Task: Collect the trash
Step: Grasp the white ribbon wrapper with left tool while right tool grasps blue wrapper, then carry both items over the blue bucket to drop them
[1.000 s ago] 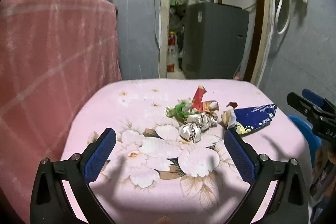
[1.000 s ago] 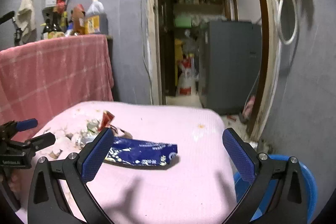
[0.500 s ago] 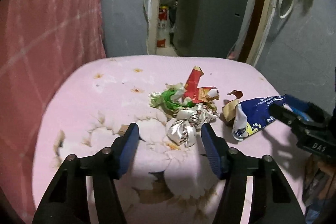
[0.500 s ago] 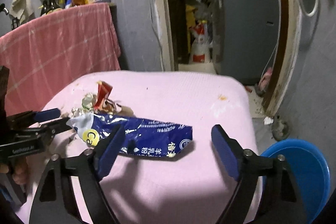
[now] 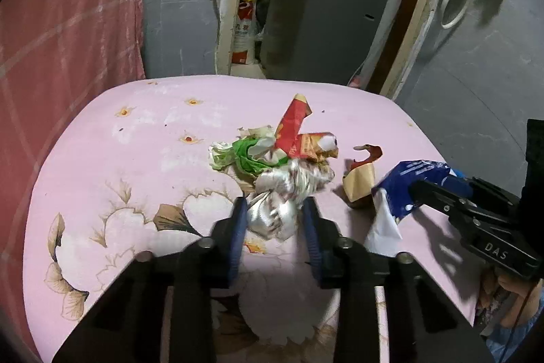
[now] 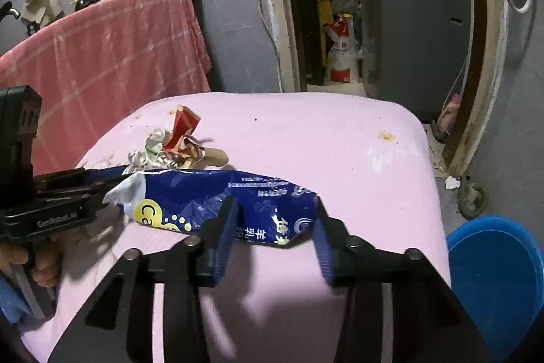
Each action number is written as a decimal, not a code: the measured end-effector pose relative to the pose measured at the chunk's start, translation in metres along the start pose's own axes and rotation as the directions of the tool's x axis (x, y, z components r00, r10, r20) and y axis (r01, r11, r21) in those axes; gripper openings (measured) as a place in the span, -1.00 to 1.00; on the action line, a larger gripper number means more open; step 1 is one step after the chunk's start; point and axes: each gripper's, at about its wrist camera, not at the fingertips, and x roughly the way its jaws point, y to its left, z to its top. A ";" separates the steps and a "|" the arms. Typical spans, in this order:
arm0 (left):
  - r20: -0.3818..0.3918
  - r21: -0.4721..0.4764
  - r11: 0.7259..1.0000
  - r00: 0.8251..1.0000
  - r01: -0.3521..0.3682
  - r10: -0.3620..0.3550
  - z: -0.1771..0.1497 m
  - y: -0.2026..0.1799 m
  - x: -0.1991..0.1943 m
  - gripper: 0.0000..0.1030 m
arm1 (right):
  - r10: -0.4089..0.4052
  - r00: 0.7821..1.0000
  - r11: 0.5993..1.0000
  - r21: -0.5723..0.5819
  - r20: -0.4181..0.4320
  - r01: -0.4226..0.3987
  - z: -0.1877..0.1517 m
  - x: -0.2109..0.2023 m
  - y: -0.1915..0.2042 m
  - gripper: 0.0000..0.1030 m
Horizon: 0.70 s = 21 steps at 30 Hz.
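Observation:
A pile of trash lies on the pink floral tablecloth [image 5: 129, 159]: a crumpled silver wrapper [image 5: 282, 203], a green wrapper [image 5: 244, 155], a red wrapper [image 5: 292, 125] and a brown scrap [image 5: 360, 182]. My left gripper [image 5: 273, 220] has closed around the near end of the silver wrapper, pads touching its sides. A blue snack bag [image 6: 221, 196] lies flat on the cloth. My right gripper [image 6: 275, 227] straddles the bag's near right end, jaws narrowed but still apart. The right gripper also shows in the left wrist view [image 5: 438, 193], at the bag [image 5: 408, 182].
A blue bin [image 6: 493, 281] stands on the floor right of the table. A red plaid cloth [image 6: 102, 56] covers a counter with bottles at the left. A doorway with a grey appliance [image 5: 323, 16] is behind. The left gripper body [image 6: 51, 199] is beside the bag.
Both grippers moved forward and down to the table and narrowed from wide open. The left closed around the silver wrapper; the right came over the blue bag's end.

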 end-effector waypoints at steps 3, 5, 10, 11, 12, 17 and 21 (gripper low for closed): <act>0.000 -0.007 1.000 1.000 0.003 -0.003 -0.001 0.001 0.000 -0.66 | 0.009 1.000 1.000 0.002 0.001 -0.009 -0.001 -0.001 0.000 -0.57; 0.003 -0.015 1.000 1.000 0.008 -0.008 -0.002 0.002 -0.002 -0.71 | 0.023 1.000 1.000 0.006 -0.003 -0.023 -0.002 -0.001 -0.001 -0.75; 0.012 -0.023 1.000 1.000 0.012 -0.011 -0.004 0.000 -0.005 -0.77 | 0.051 0.998 0.999 0.016 0.019 -0.052 -0.006 -0.008 -0.003 -0.85; 0.016 -0.023 1.000 1.000 0.010 -0.010 -0.005 0.000 -0.006 -0.77 | 0.059 0.998 0.998 0.024 0.032 -0.060 -0.007 -0.011 -0.005 -0.86; 0.020 -0.026 1.000 1.000 0.010 -0.010 -0.007 0.000 -0.009 -0.77 | 0.059 0.997 0.998 0.029 0.046 -0.061 -0.008 -0.015 -0.006 -0.87; 0.050 -0.038 0.999 0.999 0.004 -0.002 -0.014 0.000 -0.023 -0.78 | 0.046 0.987 0.998 0.025 0.156 -0.050 -0.008 -0.039 -0.006 -0.88; 0.094 -0.041 0.999 0.996 0.001 0.003 -0.018 -0.005 -0.038 -0.78 | 0.045 0.967 0.999 0.006 0.252 -0.048 -0.004 -0.059 -0.002 -0.89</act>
